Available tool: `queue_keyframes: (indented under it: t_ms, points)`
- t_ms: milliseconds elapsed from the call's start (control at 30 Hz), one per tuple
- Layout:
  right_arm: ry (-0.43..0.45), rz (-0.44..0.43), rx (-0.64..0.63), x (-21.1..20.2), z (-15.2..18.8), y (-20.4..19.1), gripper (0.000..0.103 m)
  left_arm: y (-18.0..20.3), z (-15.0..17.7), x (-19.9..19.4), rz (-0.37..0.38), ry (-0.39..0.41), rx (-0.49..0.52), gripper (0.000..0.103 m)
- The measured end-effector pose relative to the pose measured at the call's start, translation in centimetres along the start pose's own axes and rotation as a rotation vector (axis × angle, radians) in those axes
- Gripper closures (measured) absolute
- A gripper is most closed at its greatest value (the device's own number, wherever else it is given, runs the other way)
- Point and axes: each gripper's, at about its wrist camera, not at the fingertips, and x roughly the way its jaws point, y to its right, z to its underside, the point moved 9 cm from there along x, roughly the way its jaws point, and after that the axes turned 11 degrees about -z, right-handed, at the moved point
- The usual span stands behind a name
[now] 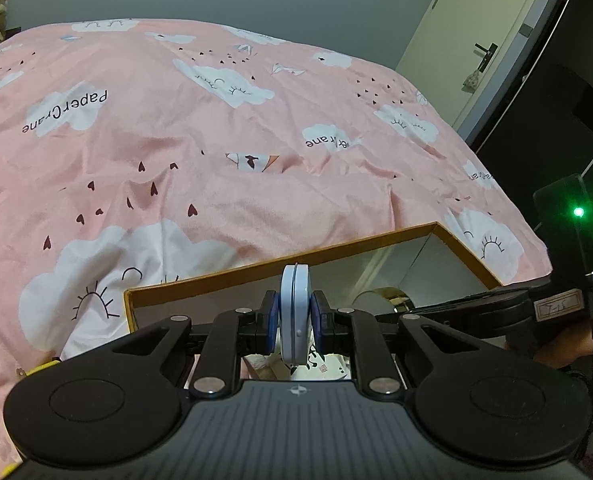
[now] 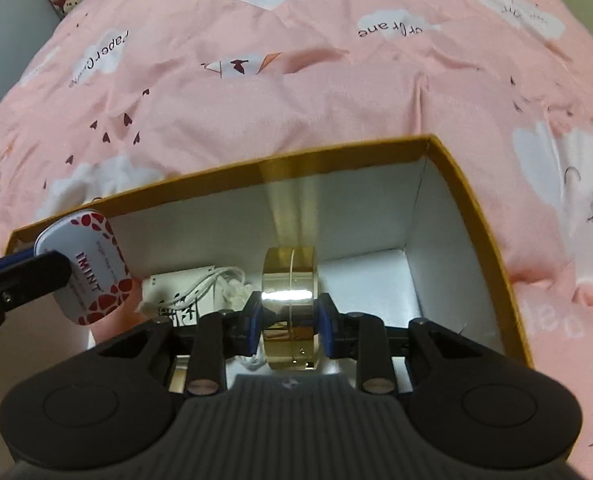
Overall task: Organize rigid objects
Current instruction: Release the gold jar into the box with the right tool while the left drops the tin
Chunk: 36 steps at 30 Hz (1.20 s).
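step: placing into box [image 2: 468,216] | left gripper [image 1: 294,320] jaws clamp mint tin [image 1: 294,312] | right gripper [image 2: 290,320] jaws clamp gold tin [image 2: 290,304] | next: lower, release inside

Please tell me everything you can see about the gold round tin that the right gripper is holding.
The gold tin is a round, flat, shiny case that looks like polished metal, with a thin seam between lid and body. It stands on its edge, clamped on its flat faces by the blue pads of the right gripper. It hangs inside the open cardboard box, above the white floor. Only the pads touch it.
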Motion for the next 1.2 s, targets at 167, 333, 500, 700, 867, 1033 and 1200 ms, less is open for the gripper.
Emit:
queue_keyframes:
  t_ms: [167, 333, 500, 700, 867, 1033, 1200]
  points:
    - [-0.001, 0.031, -0.03, -0.2, -0.1, -0.1, 0.072, 0.4, 0.0, -0.2, 0.012, -0.004, 0.005, 0.084]
    - [0.009, 0.086, -0.098, -0.8, -0.2, -0.3, 0.068, 0.9, 0.2, -0.3, 0.018, -0.008, 0.013, 0.084]
    - [0.017, 0.092, -0.105, -1.6, 0.1, -0.1, 0.068, 1.1, 0.5, -0.4, 0.023, -0.018, 0.026, 0.084]
    - [0.039, 0.11, -0.158, -2.9, 0.2, -0.4, 0.069, 1.5, 0.6, -0.4, 0.037, -0.026, 0.035, 0.085]
    - [0.0, 0.128, -0.21, -2.5, 0.4, 0.1, 0.087, 2.0, 0.6, 0.0, 0.042, -0.032, 0.038, 0.085]
    - [-0.03, 0.095, -0.227, -1.5, 0.5, 0.5, 0.087, 2.0, 0.8, 0.7, 0.039, -0.045, 0.043, 0.085]
    - [0.001, 0.085, -0.232, -0.9, -0.4, 0.4, 0.087, 2.3, 0.8, 1.1, 0.045, -0.057, 0.041, 0.085]
